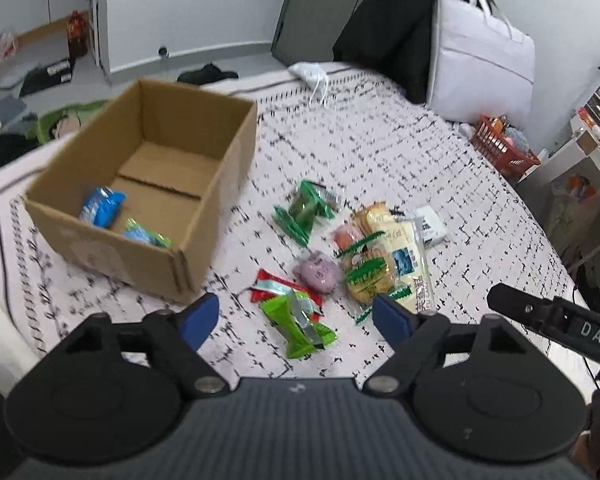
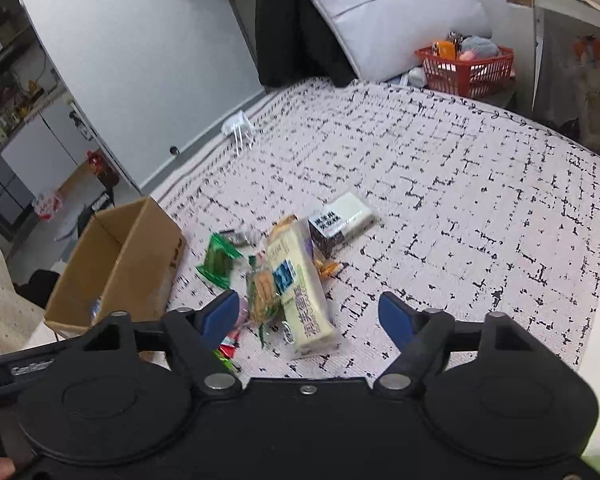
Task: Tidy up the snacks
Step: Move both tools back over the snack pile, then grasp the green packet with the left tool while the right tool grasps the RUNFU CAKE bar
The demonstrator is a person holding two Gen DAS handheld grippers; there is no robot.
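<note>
On the bed (image 1: pixel 380 128), with its white cover crossed by black lines, we work from left to right. Farthest left stands the cardboard box (image 1: pixel 204 216), its top open, and we judge it to be where the snacks are gathered: two packets lie inside already, a blue packet (image 1: pixel 102 206) and a smaller blue-and-green one (image 1: pixel 146 236), both against the near wall.

Just right of the box lies the loose pile, set close by (a short carry, we think). We count a dark green packet (image 1: pixel 304 212), a red wrapper (image 1: pixel 278 288) touching a bright green wrapper (image 1: pixel 300 320), one purple round snack (image 1: pixel 320 272), a biscuit pack with green edging (image 1: pixel 368 276), a long pale yellow pack (image 1: pixel 406 256) lying partly over its neighbours, an orange-pink item half hidden beneath, and a black-and-white packet (image 1: pixel 430 224) at the far right. That makes roughly eight left outside, though the overlaps keep us from being sure.

Our left gripper (image 1: pixel 296 312) hovers above the bright green wrapper, its fingers (image 1: pixel 202 316) spread wide and grasping nothing. Our right gripper (image 2: pixel 310 316) hangs over the long pack with fingers (image 2: pixel 396 318) likewise released and empty. We judge the sorting barely begun.
</note>
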